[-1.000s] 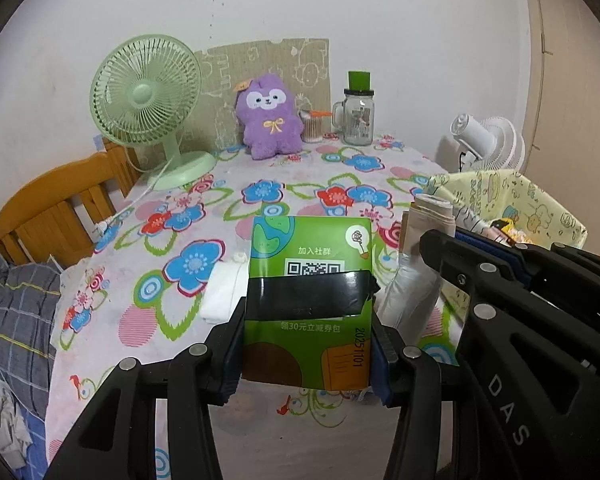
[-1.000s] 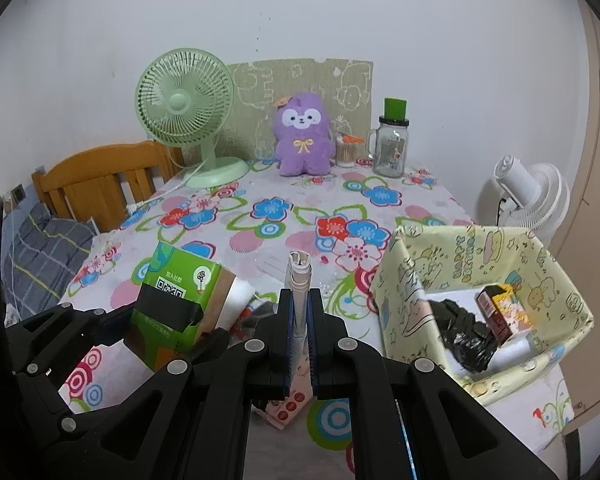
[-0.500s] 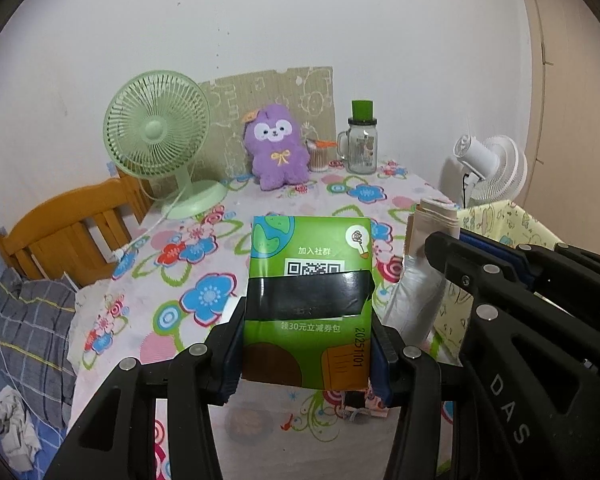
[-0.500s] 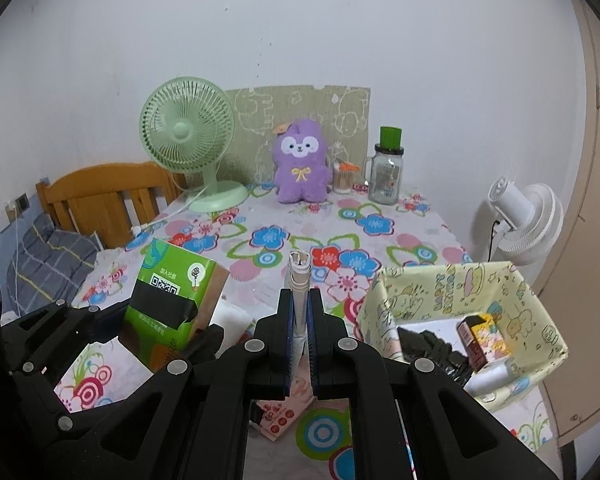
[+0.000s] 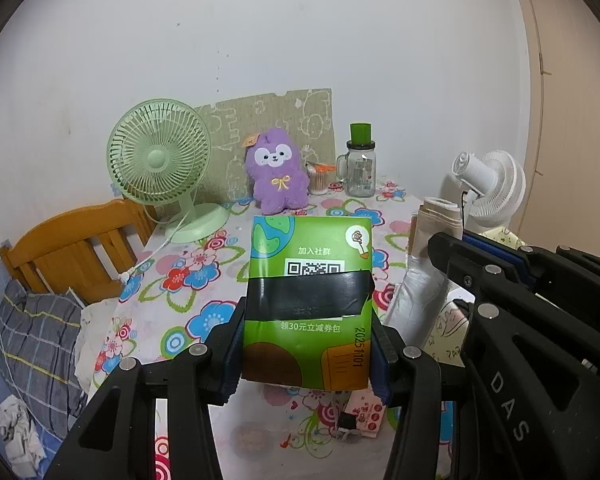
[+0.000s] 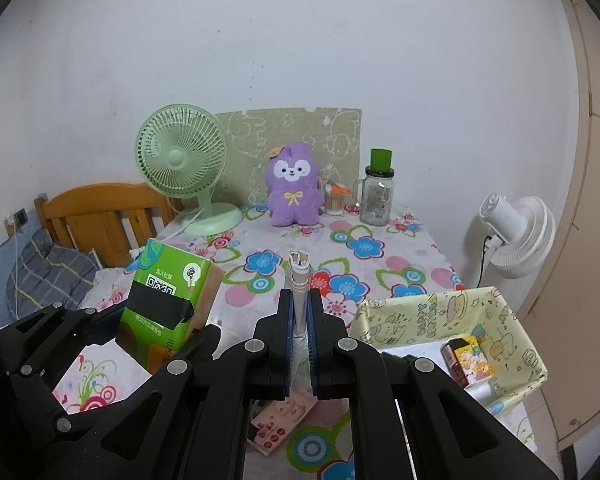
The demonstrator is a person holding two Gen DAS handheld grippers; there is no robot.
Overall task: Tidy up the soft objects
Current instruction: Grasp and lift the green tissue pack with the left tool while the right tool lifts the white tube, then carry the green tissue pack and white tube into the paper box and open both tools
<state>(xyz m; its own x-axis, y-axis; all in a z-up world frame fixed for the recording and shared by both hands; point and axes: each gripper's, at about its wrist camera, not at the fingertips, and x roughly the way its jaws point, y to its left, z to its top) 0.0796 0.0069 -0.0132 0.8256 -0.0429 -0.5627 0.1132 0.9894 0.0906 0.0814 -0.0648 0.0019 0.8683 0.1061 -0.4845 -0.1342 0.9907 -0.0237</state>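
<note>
Glossy green tissue pack (image 5: 309, 304) clamped in left jaws — thin white plastic roll (image 6: 299, 280) in right.

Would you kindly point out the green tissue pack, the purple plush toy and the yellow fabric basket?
green tissue pack (image 5: 308, 304): left wrist view, black band across its front.
purple plush toy (image 6: 294, 194): right wrist view, its belly.
yellow fabric basket (image 6: 428, 314): right wrist view, its back wall.

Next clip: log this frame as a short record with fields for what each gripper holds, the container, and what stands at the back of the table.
left gripper: shut on green tissue pack, held above the table
right gripper: shut on rolled white bag
container: yellow fabric bin, right of the grippers, a few small items inside
back of table: green fan, purple plush, glass jar
surface: floral tablecloth
</note>
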